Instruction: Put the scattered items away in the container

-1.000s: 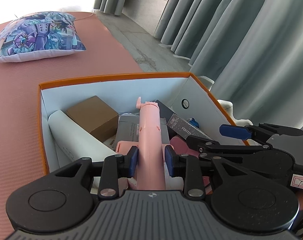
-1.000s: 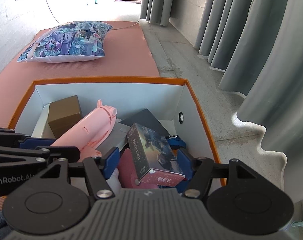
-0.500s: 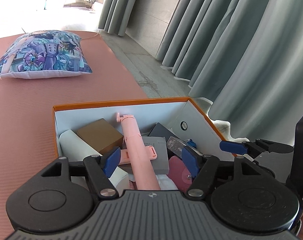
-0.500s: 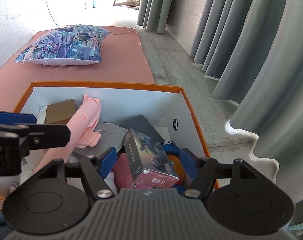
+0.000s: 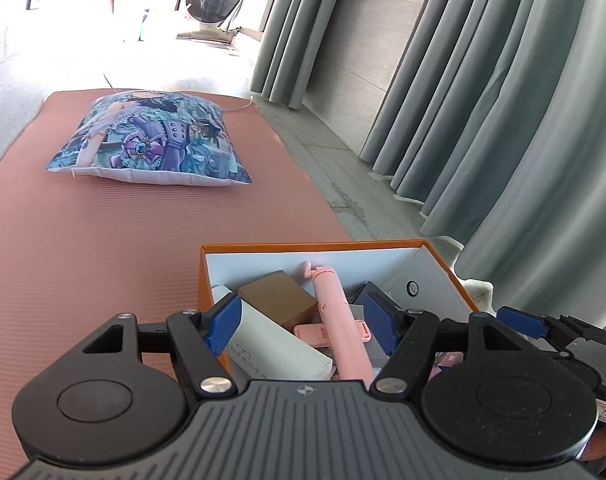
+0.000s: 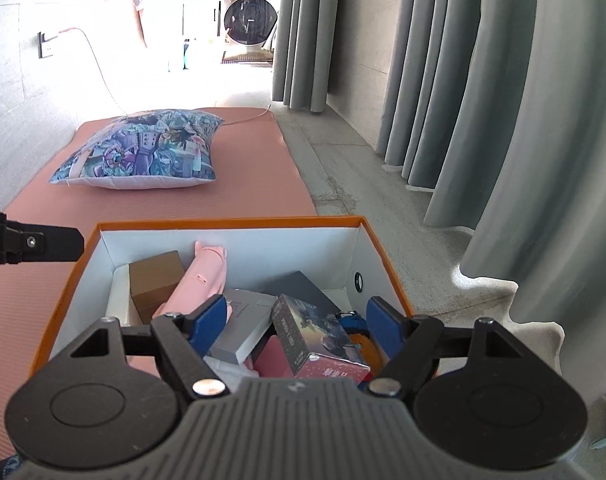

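Observation:
The orange box [image 5: 201, 280] with white walls holds a pink handheld tool [image 5: 335, 304], a brown carton [image 5: 277, 294], a white carton [image 5: 271, 344] and more. My left gripper [image 5: 301, 328] hangs open above the box's near edge, and its pads touch nothing. In the right wrist view the same box [image 6: 231, 222] shows the pink tool [image 6: 207, 280], a grey carton [image 6: 243, 320] and a dark starry-print carton [image 6: 315, 332]. My right gripper [image 6: 297, 326] is above them with its jaws opening. The starry carton lies below and between the pads, which do not press on it.
The box stands at the right edge of a pink ribbed mat [image 5: 83, 260]. A printed cushion [image 5: 151, 144] lies farther along the mat. Grey curtains [image 5: 523, 120] hang along the right over a grey floor. A washing machine [image 6: 249, 20] stands far back.
My left gripper let go of the pink tool, opened wide and drew back and up. My right gripper widened away from the starry carton and also rose; both items now lie in the box.

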`<state>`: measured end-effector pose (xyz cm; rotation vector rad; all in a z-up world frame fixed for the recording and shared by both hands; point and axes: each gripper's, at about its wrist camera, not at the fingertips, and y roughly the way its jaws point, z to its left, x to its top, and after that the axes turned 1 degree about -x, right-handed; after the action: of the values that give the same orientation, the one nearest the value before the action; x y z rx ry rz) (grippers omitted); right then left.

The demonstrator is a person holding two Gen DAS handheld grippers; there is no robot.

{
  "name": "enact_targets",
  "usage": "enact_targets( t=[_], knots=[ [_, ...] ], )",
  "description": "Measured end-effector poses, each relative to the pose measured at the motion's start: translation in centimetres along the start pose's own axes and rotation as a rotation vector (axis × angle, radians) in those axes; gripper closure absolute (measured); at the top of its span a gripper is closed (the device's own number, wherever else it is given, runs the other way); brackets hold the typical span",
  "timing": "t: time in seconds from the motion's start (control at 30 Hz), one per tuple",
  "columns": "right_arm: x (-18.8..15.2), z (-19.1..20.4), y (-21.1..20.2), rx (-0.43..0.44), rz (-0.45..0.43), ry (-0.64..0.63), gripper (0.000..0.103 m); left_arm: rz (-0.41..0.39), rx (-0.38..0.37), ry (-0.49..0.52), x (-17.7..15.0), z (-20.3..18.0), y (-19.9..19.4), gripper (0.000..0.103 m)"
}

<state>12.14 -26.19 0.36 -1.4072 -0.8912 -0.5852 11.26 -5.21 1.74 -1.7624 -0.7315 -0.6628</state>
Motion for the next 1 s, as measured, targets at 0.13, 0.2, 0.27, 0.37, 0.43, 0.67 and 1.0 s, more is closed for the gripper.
enact_targets(
  t=[0.13,0.2,0.27,0.37,0.43,0.67,1.0],
  knots=[
    [0.2,0.3,-2.1,0.007,-0.053,0.006,0.024,-0.006,0.025,0.007,-0.5,0.0,-1.3,0.024],
    [0.2,0.5,-3.1,0.015,-0.071,0.008,0.023,-0.002,0.037,0.015,-0.9,-0.2,-1.7,0.024],
    [-0.1,0.9,-4.1,0.026,-0.079,0.009,0.023,0.003,0.046,0.024,-1.6,-0.4,-2.3,0.024],
    [-0.7,1.5,-5.2,0.035,-0.086,-0.006,0.023,0.019,0.058,0.032,-2.8,-0.6,-2.9,0.024],
    [-1.3,1.9,-5.7,0.045,-0.085,-0.019,0.023,0.03,0.066,0.035,-3.7,-0.7,-3.1,0.024],
    [-3.3,2.9,-6.1,0.078,-0.064,-0.064,0.023,0.077,0.103,0.051,-6.0,-0.8,-3.1,0.024],
    [-4.2,2.7,-4.7,0.078,-0.034,-0.068,0.023,0.103,0.129,0.065,-7.2,-0.8,-1.8,0.022]
  ],
)
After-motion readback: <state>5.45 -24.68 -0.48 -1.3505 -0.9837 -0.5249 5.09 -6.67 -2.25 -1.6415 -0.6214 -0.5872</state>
